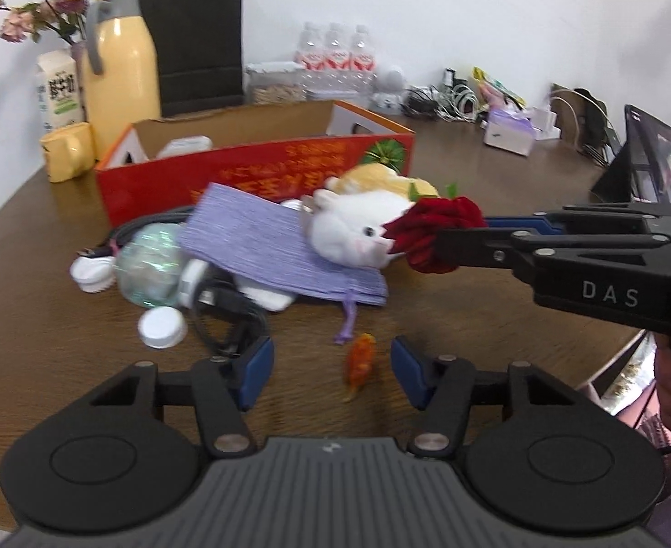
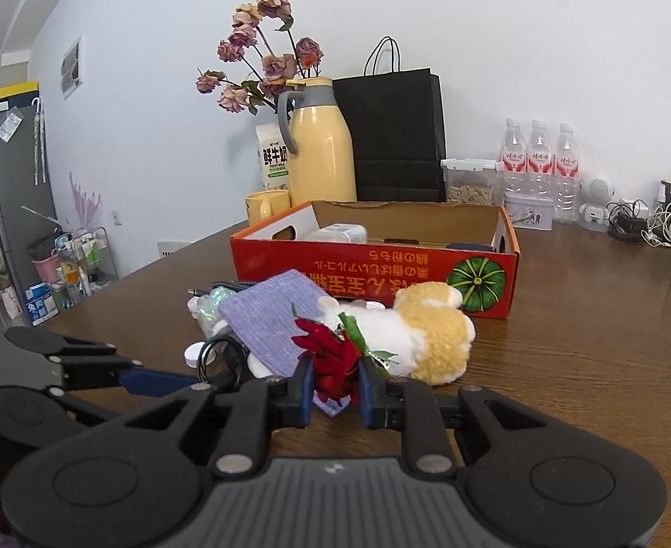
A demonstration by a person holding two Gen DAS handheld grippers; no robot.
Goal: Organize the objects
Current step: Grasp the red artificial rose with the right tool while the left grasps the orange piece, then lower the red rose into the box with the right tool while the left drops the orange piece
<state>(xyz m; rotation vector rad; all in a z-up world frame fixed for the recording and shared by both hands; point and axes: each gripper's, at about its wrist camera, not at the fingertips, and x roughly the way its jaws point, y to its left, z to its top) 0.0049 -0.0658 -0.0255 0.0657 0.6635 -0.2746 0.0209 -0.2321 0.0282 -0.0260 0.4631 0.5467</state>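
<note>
My right gripper (image 2: 335,386) is shut on a red fabric rose (image 2: 330,356) and holds it just in front of the white and tan plush toy (image 2: 408,333). From the left wrist view the rose (image 1: 435,233) sits in the right gripper (image 1: 445,237) beside the plush (image 1: 358,223). My left gripper (image 1: 330,365) is open and empty above the table, with a small orange object (image 1: 360,360) lying between its fingers. A purple pouch (image 1: 262,246) rests on a pile of clutter. The open red cardboard box (image 2: 376,269) stands behind the pile.
Black cables (image 1: 230,319), a white cap (image 1: 161,326) and a shiny clear ball (image 1: 150,265) lie in the pile. A yellow thermos (image 2: 319,146), mug (image 2: 266,205), milk carton, black bag (image 2: 394,137), bottles (image 2: 538,160) and chargers line the back wall. A laptop (image 1: 646,164) stands at right.
</note>
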